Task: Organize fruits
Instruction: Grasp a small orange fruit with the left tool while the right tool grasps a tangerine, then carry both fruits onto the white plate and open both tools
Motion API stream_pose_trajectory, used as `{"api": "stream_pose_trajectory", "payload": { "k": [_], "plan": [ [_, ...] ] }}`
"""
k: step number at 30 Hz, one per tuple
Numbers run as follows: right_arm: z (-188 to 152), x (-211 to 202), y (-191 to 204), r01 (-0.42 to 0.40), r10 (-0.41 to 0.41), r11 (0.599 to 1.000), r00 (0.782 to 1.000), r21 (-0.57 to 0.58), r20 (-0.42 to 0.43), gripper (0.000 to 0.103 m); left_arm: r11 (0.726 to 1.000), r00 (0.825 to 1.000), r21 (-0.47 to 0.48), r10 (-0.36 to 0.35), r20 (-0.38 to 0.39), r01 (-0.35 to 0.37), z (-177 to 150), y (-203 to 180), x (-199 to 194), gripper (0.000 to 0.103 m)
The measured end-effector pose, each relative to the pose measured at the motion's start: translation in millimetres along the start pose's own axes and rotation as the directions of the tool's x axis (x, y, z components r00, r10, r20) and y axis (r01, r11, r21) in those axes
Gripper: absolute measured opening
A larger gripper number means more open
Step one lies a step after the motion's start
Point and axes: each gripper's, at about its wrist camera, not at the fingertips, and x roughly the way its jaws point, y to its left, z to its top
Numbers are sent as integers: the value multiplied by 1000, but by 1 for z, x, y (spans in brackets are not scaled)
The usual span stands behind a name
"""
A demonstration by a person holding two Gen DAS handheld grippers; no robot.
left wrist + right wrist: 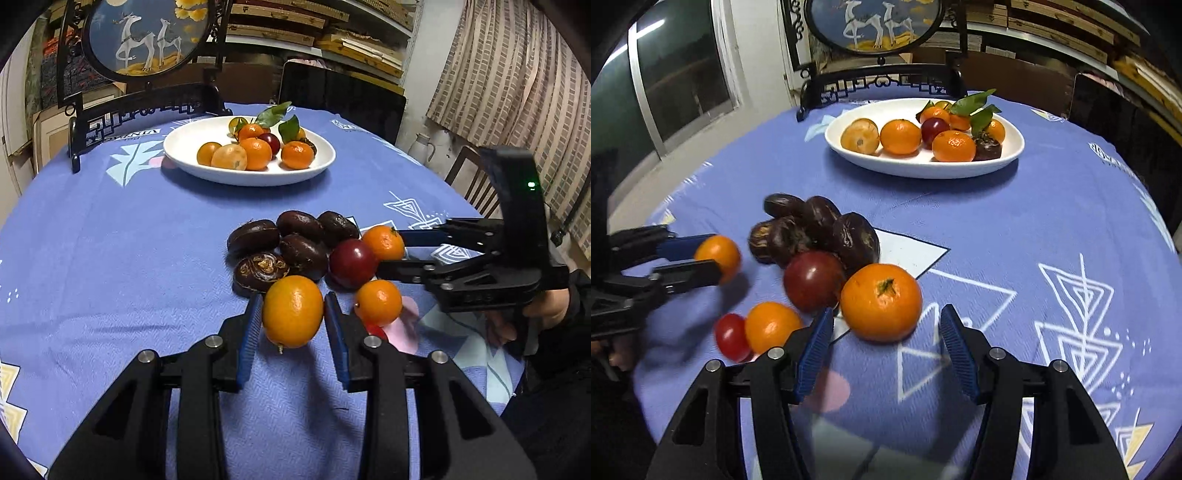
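Cherry tomato (731, 336) clear only from right wrist

One white plate (184, 147), five dark brown fruits (303, 254), two claws (293, 314).

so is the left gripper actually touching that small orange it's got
Touching. In the left wrist view the left gripper has both blue pads pressed against the small orange, which hangs between them above the tablecloth.
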Motion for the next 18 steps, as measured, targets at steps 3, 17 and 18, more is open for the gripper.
{"api": "stream_pose_trajectory", "payload": {
  "k": [3,17,18],
  "plan": [
    [2,0,-6,-43,43,998,999,45,9,45,1000,1000,-6,-3,3,3,-1,0,-1,34],
    [13,-58,-47,-190,158,966,971,177,180,45,1000,998,10,16,64,-16,35,3,-12,34],
    [23,-59,-51,-192,160,965,970,177,183,45,1000,997,12,12,70,-13,44,4,-11,34]
  ]
}}
